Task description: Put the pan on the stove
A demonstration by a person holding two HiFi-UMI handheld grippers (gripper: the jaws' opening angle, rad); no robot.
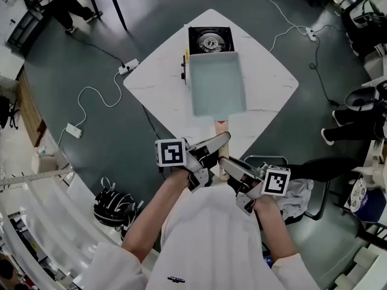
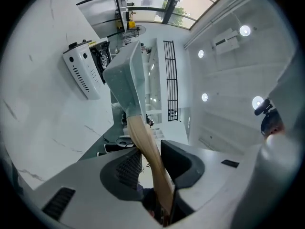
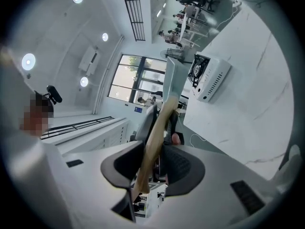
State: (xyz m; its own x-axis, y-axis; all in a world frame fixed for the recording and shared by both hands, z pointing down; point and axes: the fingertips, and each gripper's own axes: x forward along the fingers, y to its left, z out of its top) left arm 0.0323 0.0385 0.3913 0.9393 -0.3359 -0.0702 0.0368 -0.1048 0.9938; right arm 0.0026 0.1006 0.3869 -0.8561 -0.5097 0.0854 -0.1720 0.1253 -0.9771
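Tabletop [image 1: 273, 84]: one pan [image 1: 216, 84], one stove [image 1: 210, 41]

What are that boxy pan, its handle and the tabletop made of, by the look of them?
The pan is probably coated metal: smooth, matte, pale blue-green walls with thin straight edges. The handle looks like wood: light tan, unpainted, with a soft satin surface. The table is white with thin grey veins, so marble or a marble-print laminate; the pictures cannot settle which.
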